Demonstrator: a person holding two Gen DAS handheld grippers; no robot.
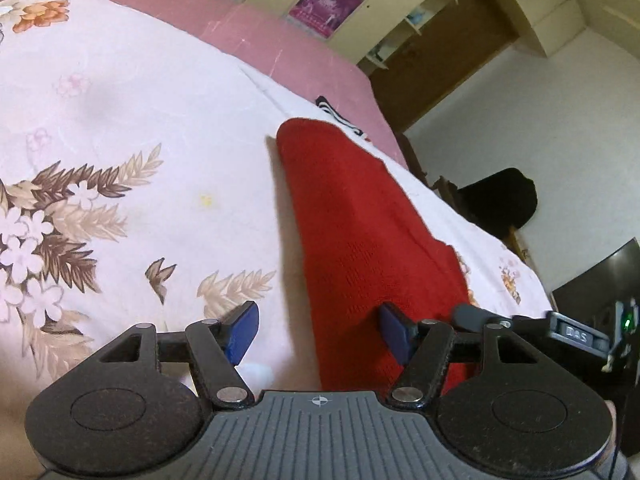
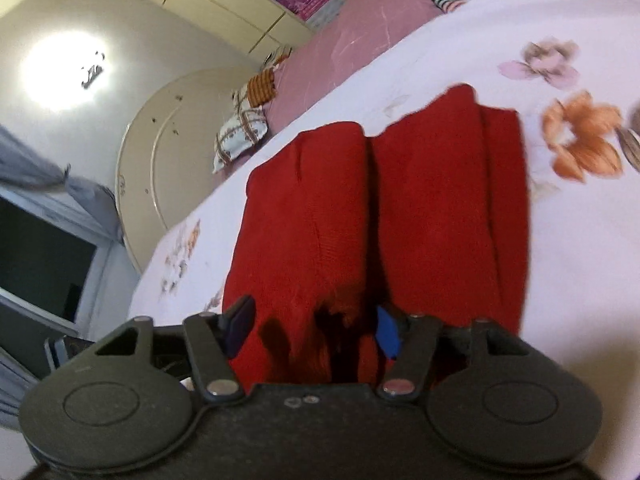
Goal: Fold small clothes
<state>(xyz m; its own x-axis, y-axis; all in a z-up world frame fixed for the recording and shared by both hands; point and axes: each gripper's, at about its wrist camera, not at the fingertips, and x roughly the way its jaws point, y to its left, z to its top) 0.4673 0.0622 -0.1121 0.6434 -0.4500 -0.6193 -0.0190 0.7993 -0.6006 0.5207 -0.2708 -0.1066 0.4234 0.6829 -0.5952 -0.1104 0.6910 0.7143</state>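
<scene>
A red knitted garment (image 1: 360, 216) lies folded into a long strip on the floral bedsheet (image 1: 140, 128). In the right wrist view the red garment (image 2: 384, 208) shows two side-by-side folded halves with a crease down the middle. My left gripper (image 1: 318, 334) is open over the garment's near left edge: the right blue pad is above the cloth and the left one above bare sheet. My right gripper (image 2: 314, 328) is open over the garment's near end, its pads apart and not pressing the cloth. A dark part of the right gripper (image 1: 576, 334) shows at the right of the left wrist view.
A black-and-white striped cloth (image 1: 340, 114) lies past the garment's far end near the pink sheet (image 1: 280, 40). A checked pillow (image 2: 240, 136) sits at the bed's head. A black bundle (image 1: 500, 200) and a dark screen (image 2: 40, 264) stand beyond the bed's edge.
</scene>
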